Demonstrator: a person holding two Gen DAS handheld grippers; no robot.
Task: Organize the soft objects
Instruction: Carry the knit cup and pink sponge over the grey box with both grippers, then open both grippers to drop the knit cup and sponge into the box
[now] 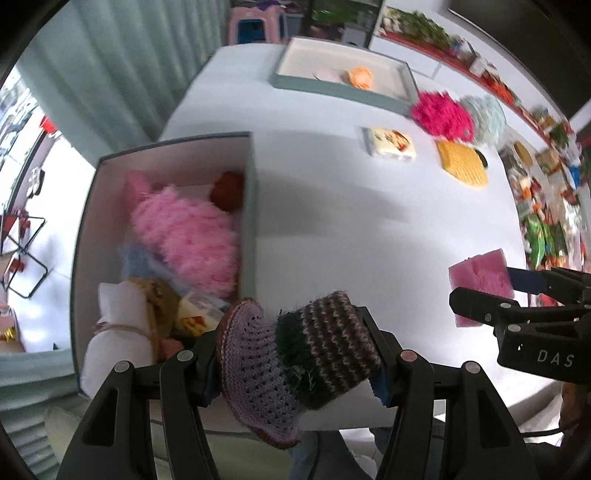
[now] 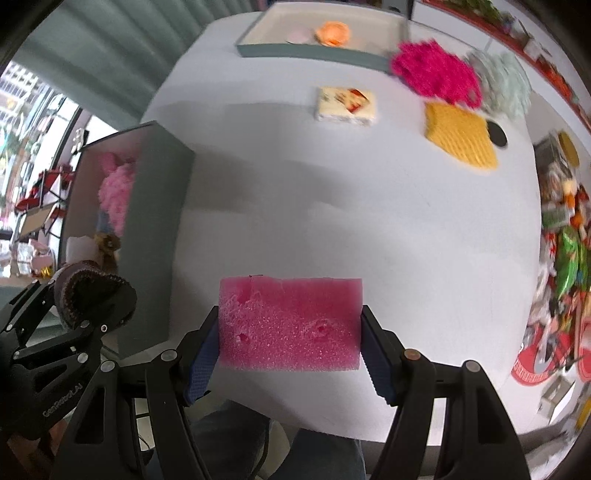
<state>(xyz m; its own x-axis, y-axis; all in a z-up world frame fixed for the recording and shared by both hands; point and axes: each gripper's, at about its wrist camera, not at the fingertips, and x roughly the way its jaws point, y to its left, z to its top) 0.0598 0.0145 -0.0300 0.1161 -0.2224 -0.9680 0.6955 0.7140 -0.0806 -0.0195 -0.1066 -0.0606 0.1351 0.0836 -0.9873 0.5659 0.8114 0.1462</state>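
Note:
My left gripper [image 1: 295,363] is shut on a knitted purple-and-brown striped hat [image 1: 295,362], held beside the near right corner of the open grey box [image 1: 251,206]. The box holds a fluffy pink item [image 1: 184,236], a red item [image 1: 227,190], a white bundle [image 1: 114,332] and other soft things. My right gripper [image 2: 290,349] is shut on a pink foam sponge [image 2: 290,323], held above the white table's near edge. The right gripper also shows in the left wrist view [image 1: 517,295], and the left gripper with the hat shows in the right wrist view [image 2: 92,299].
On the table [image 2: 332,206] lie a cream printed pad [image 2: 347,105], a yellow knitted square [image 2: 458,138], a magenta fluffy item [image 2: 436,72] and a pale mint fluffy item [image 2: 506,83]. A shallow grey tray [image 2: 314,51] at the far edge holds an orange flower [image 2: 332,33].

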